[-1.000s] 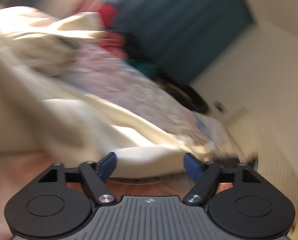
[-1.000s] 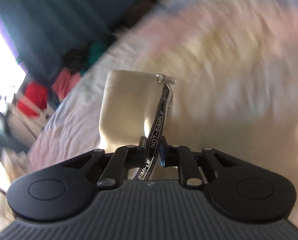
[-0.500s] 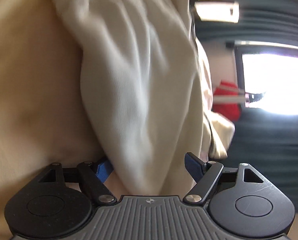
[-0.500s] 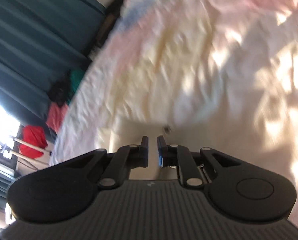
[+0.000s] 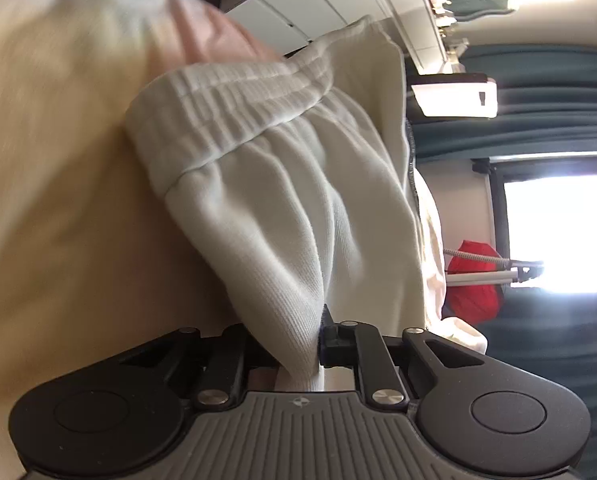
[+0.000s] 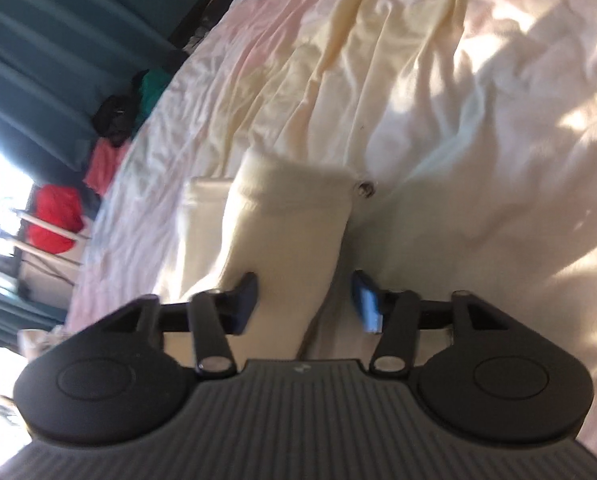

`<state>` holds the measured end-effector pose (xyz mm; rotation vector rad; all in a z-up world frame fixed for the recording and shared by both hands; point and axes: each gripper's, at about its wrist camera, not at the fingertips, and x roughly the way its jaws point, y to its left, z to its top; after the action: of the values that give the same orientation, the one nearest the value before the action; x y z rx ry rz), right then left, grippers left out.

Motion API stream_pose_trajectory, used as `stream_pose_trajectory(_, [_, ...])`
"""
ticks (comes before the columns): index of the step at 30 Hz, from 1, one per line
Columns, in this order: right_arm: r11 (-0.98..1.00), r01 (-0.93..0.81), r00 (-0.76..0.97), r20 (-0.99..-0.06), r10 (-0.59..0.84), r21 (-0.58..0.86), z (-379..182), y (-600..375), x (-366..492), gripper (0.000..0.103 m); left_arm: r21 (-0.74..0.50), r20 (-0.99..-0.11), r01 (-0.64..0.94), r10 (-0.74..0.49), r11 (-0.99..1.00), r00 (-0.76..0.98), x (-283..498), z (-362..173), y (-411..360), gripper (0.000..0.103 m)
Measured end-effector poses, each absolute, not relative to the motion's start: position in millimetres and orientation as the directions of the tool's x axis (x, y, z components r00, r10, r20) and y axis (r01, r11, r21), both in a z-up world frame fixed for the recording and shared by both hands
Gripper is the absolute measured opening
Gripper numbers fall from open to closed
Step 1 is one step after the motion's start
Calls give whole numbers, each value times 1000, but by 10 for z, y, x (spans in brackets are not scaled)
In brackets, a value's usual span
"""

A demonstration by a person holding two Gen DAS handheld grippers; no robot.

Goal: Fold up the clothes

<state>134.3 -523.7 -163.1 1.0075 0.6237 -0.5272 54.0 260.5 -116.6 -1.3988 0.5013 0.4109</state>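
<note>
text: none legible | labels: none | brands: none | numbers: none | signs: none

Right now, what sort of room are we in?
Most likely a bedroom. A wide bed covered by a rumpled pastel sheet fills the right view, dark teal curtains hang beside a bright window, and clothes lie piled past the bed's edge.

Bedroom, rumpled bedsheet (teal curtains)
</note>
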Motion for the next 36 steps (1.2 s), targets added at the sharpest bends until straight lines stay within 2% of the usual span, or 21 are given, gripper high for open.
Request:
stream_pose_trajectory(2, [460,678,696,-702,-152,573,-1618,-5220,1352,9,-822,-555,-546,-16,160,832,390,-1030,2718,10])
stream_pose_trajectory(3, [452,670,709,-689,-154,589,-1607,-5233,1322,7,-821,-556,-544,-26,173,831,305,-953,2808,10])
stream_pose_trajectory(8, [431,623,766,-621,-168,653,-1505,-5278,1204,6,-815,-559,-528,-80,239,825,-120,-568,3255,8])
stream_pose_trajectory(11, [399,623,768,-623,-149,672,-1501,-5306,1144,6,-805,-568,-524,-112,278,815,-366,-359,3506,8])
stream_pose_trajectory(17, [243,714,700,-676,-231,656,-1376,-5264,705,5,-681,-702,-624,-100,383,706,-503,-522,3524,8])
stream_pose_trajectory(20, [174,789,610,-720,-331,589,-1302,-5273,445,3,-652,-726,-628,-108,426,680,-461,-605,3565,10])
stream_pose_trajectory(22, [135,810,575,-727,-377,571,-1264,-5328,304,3,-641,-726,-611,-107,464,680,-152,-583,3591,13])
stream_pose_trajectory(24, [145,785,606,-699,-380,602,-1217,-5364,246,5,-621,-725,-587,-97,520,682,-190,-503,3572,21])
stream_pose_trajectory(26, [210,756,648,-662,-376,620,-1126,-5343,252,6,-586,-733,-569,-78,577,676,-286,-401,3515,38])
stream_pose_trajectory(28, [289,690,721,-596,-353,664,-1038,-5291,299,7,-547,-732,-543,-49,637,680,-364,-260,3456,48])
stream_pose_trajectory(31, [433,595,803,-524,-285,677,-891,-5186,499,11,-444,-726,-534,60,719,685,-386,-42,3261,62])
stream_pose_trajectory(34, [579,498,853,-485,-193,646,-806,-5043,809,22,-334,-656,-517,199,788,728,-401,222,2956,80])
stream_pose_trajectory(36, [634,461,861,-487,-148,621,-791,-4965,1025,39,-282,-610,-480,231,831,758,-328,324,2692,81])
